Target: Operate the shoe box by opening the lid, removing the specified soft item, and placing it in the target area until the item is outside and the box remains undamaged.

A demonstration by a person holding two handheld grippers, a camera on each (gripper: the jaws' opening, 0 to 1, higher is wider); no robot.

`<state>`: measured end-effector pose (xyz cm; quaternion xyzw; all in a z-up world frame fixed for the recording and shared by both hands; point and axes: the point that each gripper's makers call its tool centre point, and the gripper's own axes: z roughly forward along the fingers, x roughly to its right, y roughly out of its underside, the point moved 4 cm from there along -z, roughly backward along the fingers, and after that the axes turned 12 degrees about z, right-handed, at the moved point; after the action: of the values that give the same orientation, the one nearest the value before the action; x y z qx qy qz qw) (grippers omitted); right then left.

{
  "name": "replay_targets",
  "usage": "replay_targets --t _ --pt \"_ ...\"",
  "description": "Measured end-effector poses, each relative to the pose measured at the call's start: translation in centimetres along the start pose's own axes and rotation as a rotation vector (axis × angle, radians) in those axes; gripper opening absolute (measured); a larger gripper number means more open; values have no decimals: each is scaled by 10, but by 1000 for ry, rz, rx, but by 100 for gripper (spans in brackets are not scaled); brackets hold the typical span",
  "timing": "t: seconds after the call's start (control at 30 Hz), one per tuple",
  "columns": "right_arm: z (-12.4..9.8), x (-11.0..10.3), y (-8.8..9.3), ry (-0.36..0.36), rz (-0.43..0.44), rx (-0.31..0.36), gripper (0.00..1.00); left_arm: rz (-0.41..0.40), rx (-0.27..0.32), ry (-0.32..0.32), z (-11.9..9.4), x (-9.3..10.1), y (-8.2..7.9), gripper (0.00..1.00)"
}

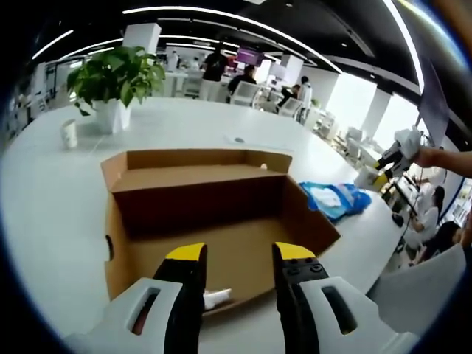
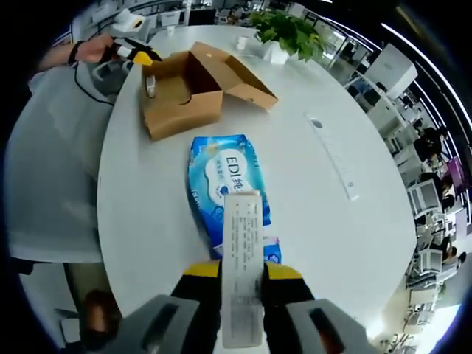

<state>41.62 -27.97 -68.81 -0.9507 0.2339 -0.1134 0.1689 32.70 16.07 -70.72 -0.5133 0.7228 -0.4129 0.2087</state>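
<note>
One soft blue tissue pack (image 2: 227, 181) lies flat on the white table (image 2: 324, 221), outside the shoe box (image 2: 184, 92), which stands well apart toward 11 o'clock in the right gripper view with its lid folded back. The right gripper (image 2: 242, 274) pinches a long white paper strip (image 2: 241, 251) between its yellow-tipped jaws; the strip lies over the pack's near end. In the left gripper view the left gripper (image 1: 237, 258) hangs over the box's near edge, jaws parted with nothing between them. A small white scrap (image 1: 216, 298) sits at the box's near wall. The pack (image 1: 335, 199) shows at 3 o'clock, a potted plant (image 1: 114, 81) at 11 o'clock.
</note>
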Motion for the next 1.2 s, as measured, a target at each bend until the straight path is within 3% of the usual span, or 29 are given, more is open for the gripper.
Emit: replay_targets --t 1.2 --pt "35 65 4 11 -23 -42 17 3 -31 -36 0 -11 10 37"
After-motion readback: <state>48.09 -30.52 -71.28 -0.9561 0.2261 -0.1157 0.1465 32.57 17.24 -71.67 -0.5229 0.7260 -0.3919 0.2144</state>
